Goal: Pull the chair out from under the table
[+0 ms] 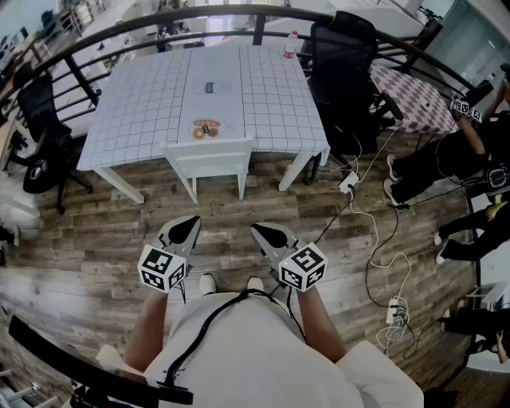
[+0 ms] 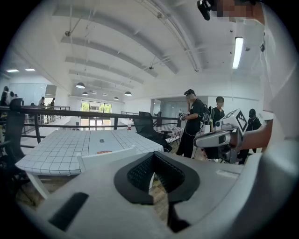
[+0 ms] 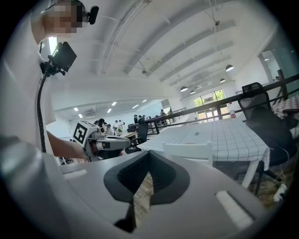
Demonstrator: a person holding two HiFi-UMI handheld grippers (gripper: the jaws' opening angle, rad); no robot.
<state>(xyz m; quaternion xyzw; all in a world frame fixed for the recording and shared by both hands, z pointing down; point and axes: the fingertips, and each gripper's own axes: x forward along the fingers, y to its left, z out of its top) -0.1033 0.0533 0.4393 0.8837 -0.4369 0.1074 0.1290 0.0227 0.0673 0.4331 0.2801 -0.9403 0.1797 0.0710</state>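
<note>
A white chair (image 1: 209,151) stands tucked under the near edge of the table (image 1: 135,103), which has a white grid-pattern cloth. Only the chair's top rail and legs show. My left gripper (image 1: 190,225) and right gripper (image 1: 263,231) hover side by side over the wood floor, short of the chair and apart from it. Both are shut with nothing between their jaws. In the left gripper view the chair back (image 2: 105,156) lies ahead past the shut left gripper (image 2: 153,159). The right gripper view shows the chair back (image 3: 187,151) beyond the shut right gripper (image 3: 148,169).
A black office chair (image 1: 343,64) stands at the table's right, another (image 1: 40,131) at its left. A power strip with cables (image 1: 351,183) lies on the floor right of the chair. People (image 1: 450,159) stand at far right. A dark railing (image 1: 239,12) curves behind the table.
</note>
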